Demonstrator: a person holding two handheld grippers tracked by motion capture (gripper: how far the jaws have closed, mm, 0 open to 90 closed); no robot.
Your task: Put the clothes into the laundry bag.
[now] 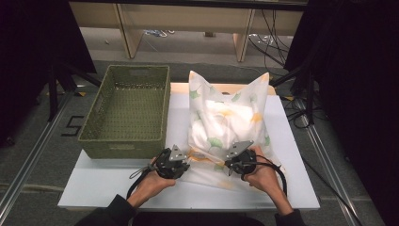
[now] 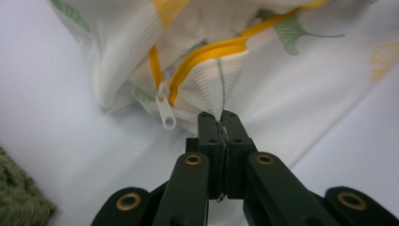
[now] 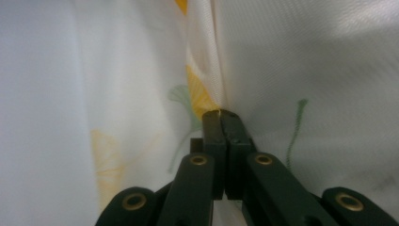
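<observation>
The mesh laundry bag (image 1: 226, 127) is lying toward the counter's (image 1: 291, 188) right side, its zippered mouth facing the near edge. The left tool (image 2: 221, 123) is clamping fabric beside the zipper pull (image 2: 166, 110); the right tool (image 3: 221, 114) is pinching the bag's near-right edge.

Green woven basket (image 1: 126, 110) sits empty on the left part of the white board (image 1: 291, 188). Grey floor (image 1: 37, 155) around it, a black "5" mark (image 1: 72, 126) at left, cables (image 1: 270, 40) behind, wooden frame legs (image 1: 129, 35).
</observation>
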